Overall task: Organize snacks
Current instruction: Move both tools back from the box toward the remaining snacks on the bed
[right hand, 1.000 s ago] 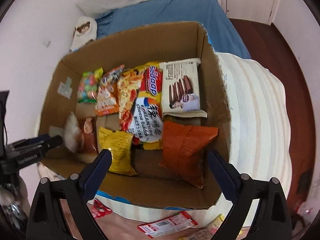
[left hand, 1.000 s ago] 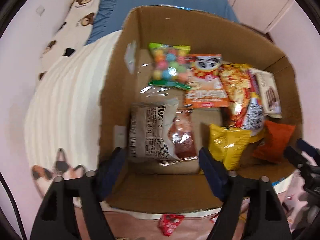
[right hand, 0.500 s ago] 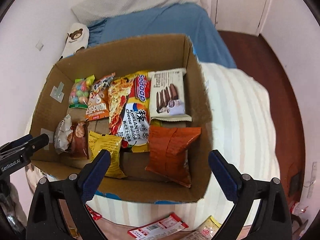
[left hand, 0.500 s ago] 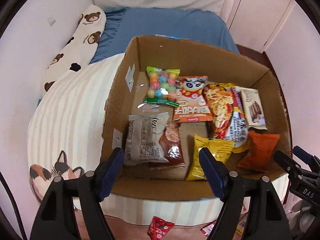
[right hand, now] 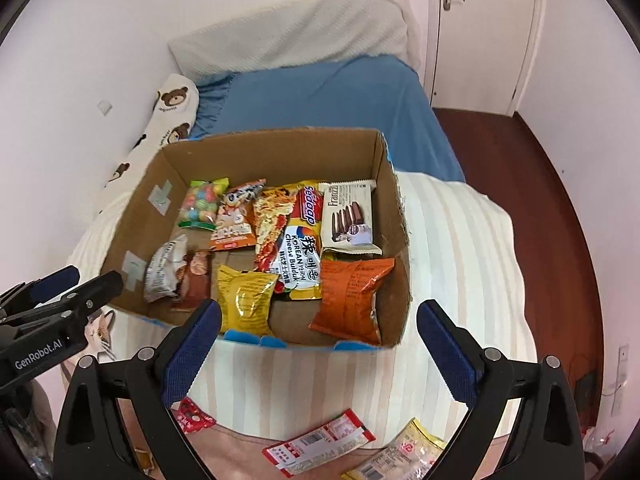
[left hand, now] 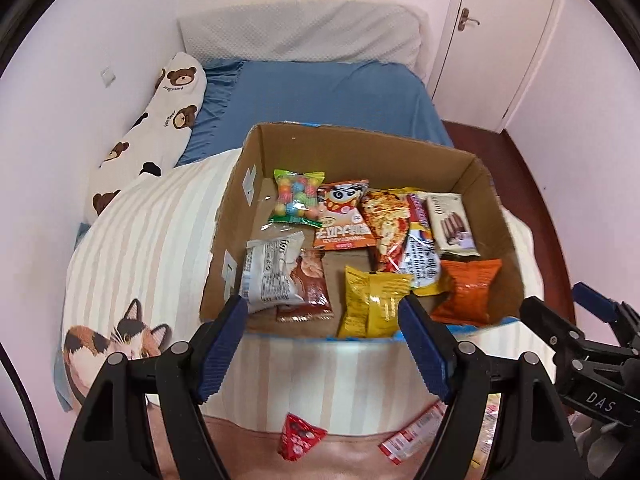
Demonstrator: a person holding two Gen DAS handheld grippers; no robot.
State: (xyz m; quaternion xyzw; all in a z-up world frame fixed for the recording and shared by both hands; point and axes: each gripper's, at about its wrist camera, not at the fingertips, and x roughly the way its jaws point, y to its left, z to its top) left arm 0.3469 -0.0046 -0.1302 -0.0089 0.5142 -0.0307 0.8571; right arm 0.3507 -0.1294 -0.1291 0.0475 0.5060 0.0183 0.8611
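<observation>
An open cardboard box [left hand: 360, 144] [right hand: 276, 148] sits on a striped quilt and holds several snack packs: a candy bag [left hand: 298, 198], an orange cartoon pack [left hand: 344, 216], a yellow pack [left hand: 372, 300] [right hand: 246, 300], an orange pack [left hand: 466, 290] [right hand: 352, 292], a wafer pack [right hand: 350, 216] and a white-and-brown pack [left hand: 276, 276]. My left gripper [left hand: 324, 346] is open and empty, held back from the box's near wall. My right gripper [right hand: 320, 350] is open and empty, also short of the box. Loose packs lie below: a red one [left hand: 298, 436] [right hand: 192, 416] and a red-white one [right hand: 320, 446].
The box rests on a striped cat-print quilt [left hand: 148, 248] on a bed with a blue sheet [left hand: 320, 96]. A bear-print bolster [left hand: 160, 120] lies along the left wall. A door [left hand: 492, 40] and wooden floor [right hand: 560, 200] are at the right.
Both grippers have pulled back and up from the box, so more of the bed and room shows. Both stay open and empty. The snacks in the box have not moved.
</observation>
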